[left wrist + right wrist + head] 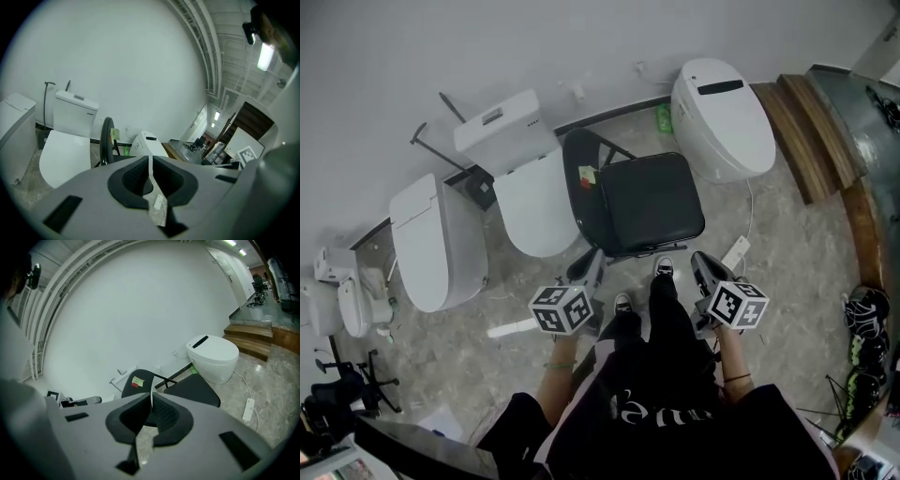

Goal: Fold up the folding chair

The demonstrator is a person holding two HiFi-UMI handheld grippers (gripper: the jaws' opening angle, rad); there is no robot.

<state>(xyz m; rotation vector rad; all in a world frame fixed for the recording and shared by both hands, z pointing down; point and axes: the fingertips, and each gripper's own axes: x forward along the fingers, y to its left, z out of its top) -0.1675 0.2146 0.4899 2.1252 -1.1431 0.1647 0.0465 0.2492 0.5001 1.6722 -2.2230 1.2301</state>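
— Progress on the fold?
— None that shows. Left gripper (584, 270): jaws closed together, holding nothing, near the seat's front-left corner. Folding chair (652, 202): fully open on the floor between a white toilet (530, 202) and a tankless toilet (722, 117), backrest toward the wall. Right gripper (701, 261): likewise closed and empty, near the front-right corner.
— So everything's left?
— I'd say so: lift the seat, collapse the frame.

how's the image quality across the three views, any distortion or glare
Head view: evenly lit and sharp, the black folding chair clear, slight bending at the edges. Left gripper view: strong fisheye, dark corners, a bright ceiling light blown out at top right. Right gripper view: same fisheye and dark corners, no strong glare.
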